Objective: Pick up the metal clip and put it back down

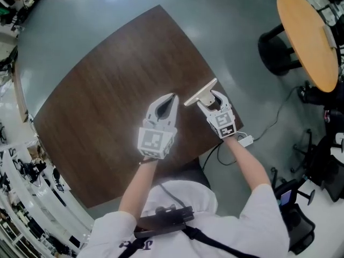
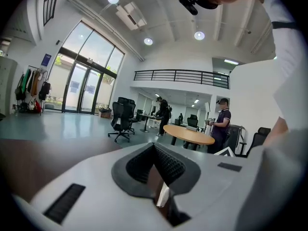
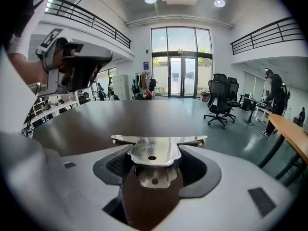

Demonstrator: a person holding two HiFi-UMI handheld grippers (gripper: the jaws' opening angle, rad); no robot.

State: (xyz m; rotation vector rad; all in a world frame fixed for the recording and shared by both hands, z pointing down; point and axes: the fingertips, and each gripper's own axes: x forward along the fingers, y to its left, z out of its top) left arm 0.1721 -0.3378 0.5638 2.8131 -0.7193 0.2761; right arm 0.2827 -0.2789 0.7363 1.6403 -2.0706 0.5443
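1. Since the metal clip [image 3: 153, 150] is bright, polished sheet steel, it is likely light and stiff but slippery. Its smooth faces give rubber pads little to bite on.
2. It has a long, flat bar across the front and a narrower handle tab behind, pierced by 2 small round holes. It sits in the right gripper [image 3: 153, 167], over the near right edge of the worktop [image 3: 139, 114] and seemingly held clear of it. How far clear cannot be judged.
3. The tab is the sensible place to take hold, squarely on its flat sides. The bar overhangs in front, so a grip set far back may let it tip.
4. The right gripper's 2 fingers are closed on that tab, 1 on each side, with the bar jutting past their tips. In the head view the clip [image 1: 201, 93] shows as a pale strip ahead of the right gripper [image 1: 210, 98].
5. The fingers are ribbed black rubber set in smooth grey plastic shells.
6. The left gripper [image 2: 156, 167] has its fingers pressed together with nothing between them. In the head view the left gripper [image 1: 171, 100] hangs beside the right one, above the worktop.
7. The worktop [image 1: 107, 90] is dark brown wood grain with a matt sheen, standing on a glossy grey-green floor [image 1: 226, 26].
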